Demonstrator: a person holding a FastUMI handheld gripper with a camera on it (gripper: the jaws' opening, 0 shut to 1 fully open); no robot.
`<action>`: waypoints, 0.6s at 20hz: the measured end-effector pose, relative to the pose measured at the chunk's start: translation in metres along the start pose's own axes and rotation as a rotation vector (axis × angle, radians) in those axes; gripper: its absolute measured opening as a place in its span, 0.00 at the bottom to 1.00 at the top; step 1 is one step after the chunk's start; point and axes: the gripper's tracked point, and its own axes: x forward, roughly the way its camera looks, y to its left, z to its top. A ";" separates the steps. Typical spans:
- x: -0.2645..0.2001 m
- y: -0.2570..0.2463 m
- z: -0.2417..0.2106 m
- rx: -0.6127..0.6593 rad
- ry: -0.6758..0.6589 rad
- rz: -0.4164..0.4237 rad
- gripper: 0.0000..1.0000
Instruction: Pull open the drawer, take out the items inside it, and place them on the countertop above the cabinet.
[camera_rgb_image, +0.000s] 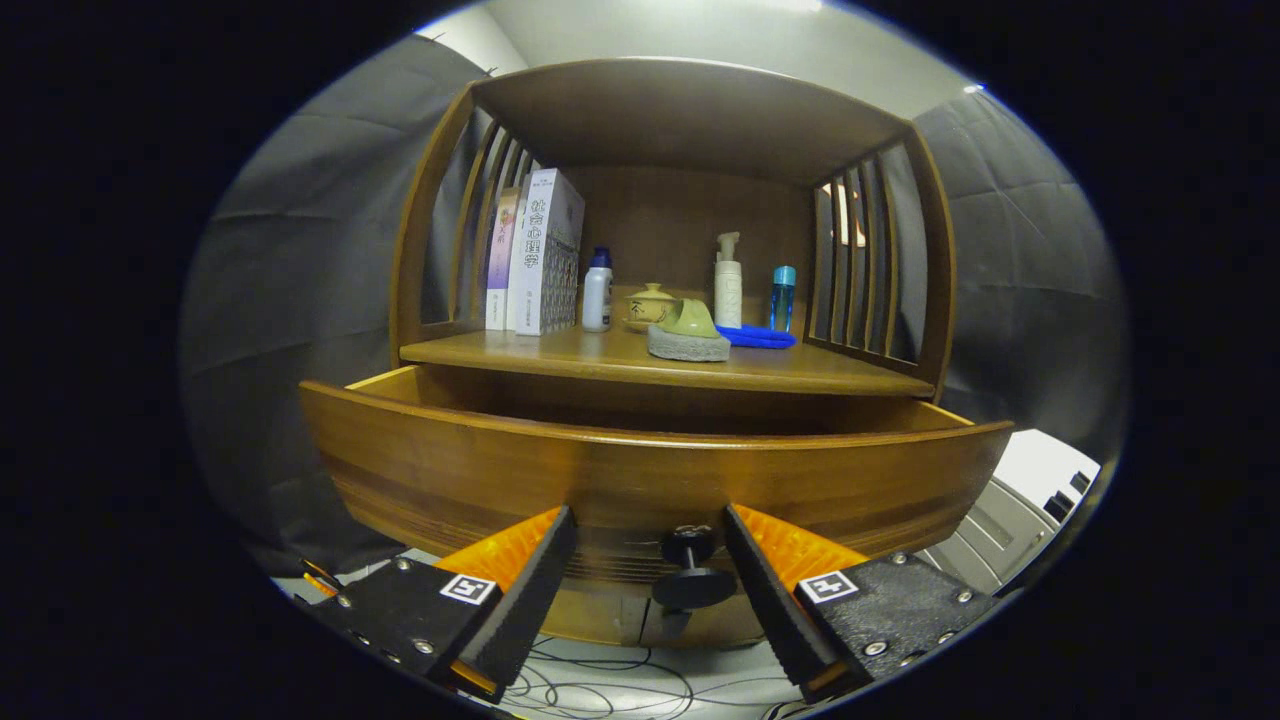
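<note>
Gripper view first: we find the gripper (650, 560) with its fingers spread apart, one on each side of the dark round knob (692, 572) on the drawer (640, 470) front. Neither finger touches the knob — it stands free in the gap between them, so nothing is being pinched.

Beyond the fingers, the drawer stands pulled out from the cabinet (925, 280); we see its curved wooden front and a strip of its inner side wall. Its floor is hidden behind the front panel, so we cannot tell whether anything lies inside.

Further back, on the countertop (600, 358) above the drawer, we note from one side to the other: two upright books (535, 262), a small white bottle with a blue cap (597, 292), a lidded tea bowl (651, 303), a green piece resting on a grey sponge (688, 340), a white pump bottle (728, 285), a blue cloth (757, 337) and a blue-capped bottle (782, 297).

Our judgement: the opening step is done. Whether items remain to be lifted out — or which of those above came from the drawer — cannot be settled from this angle.
</note>
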 end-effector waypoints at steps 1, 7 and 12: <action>0.007 0.000 0.002 -0.001 0.000 -0.001 0.94; 0.050 -0.003 0.009 -0.008 0.015 -0.006 0.94; 0.077 -0.007 0.013 0.004 0.025 -0.005 0.94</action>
